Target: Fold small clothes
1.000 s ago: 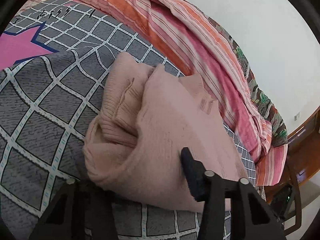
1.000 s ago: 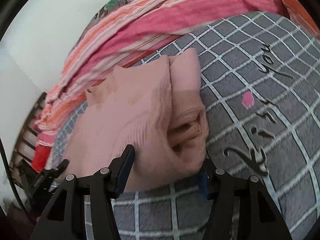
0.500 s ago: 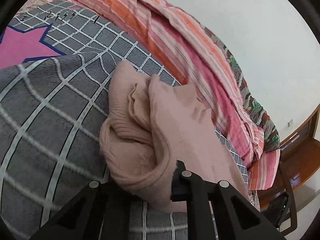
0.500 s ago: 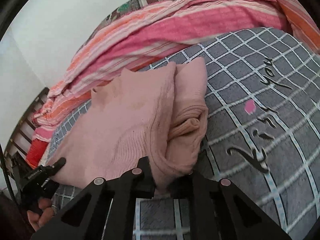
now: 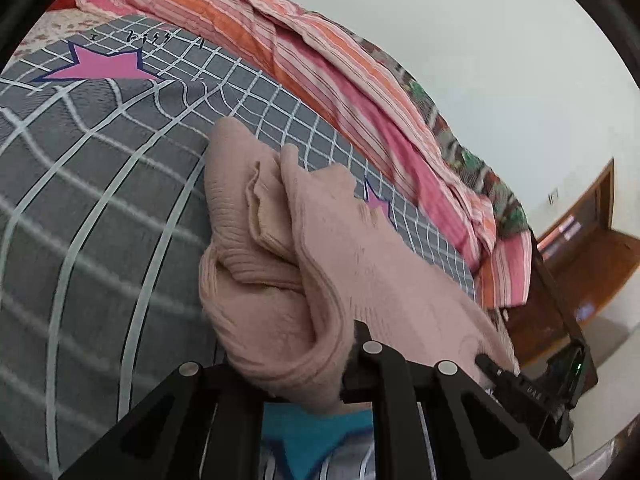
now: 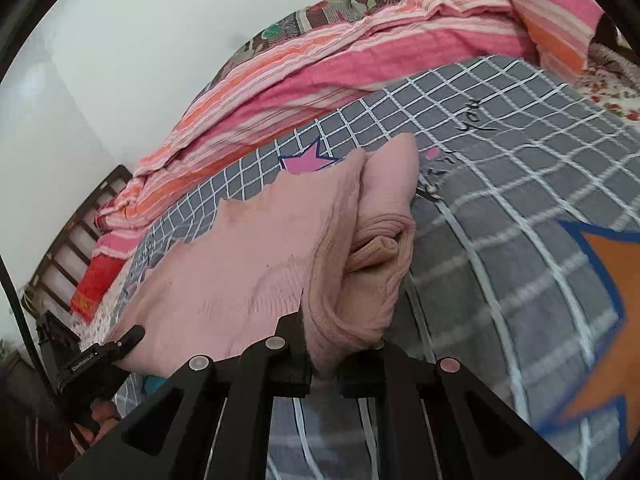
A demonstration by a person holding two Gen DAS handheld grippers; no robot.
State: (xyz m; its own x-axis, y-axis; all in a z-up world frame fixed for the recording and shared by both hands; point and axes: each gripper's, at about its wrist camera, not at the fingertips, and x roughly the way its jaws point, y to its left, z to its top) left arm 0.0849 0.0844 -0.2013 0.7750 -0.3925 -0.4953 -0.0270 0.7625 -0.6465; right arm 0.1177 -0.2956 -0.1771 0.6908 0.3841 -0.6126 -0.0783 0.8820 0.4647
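The left gripper (image 5: 304, 376) is pinching the near edge of the pink sweater (image 5: 280, 264), its jaws having just been closing on the cloth. The right gripper (image 6: 324, 368) is pinching the same near edge at the other end, and its jaws have just been closing too. The sweater is lying folded and bunched right in front of both grippers, stretching away over the grey blanket (image 6: 500, 184). Behind it, a striped sheet (image 5: 340, 80) is lying crumpled by the wall (image 5: 480, 40).
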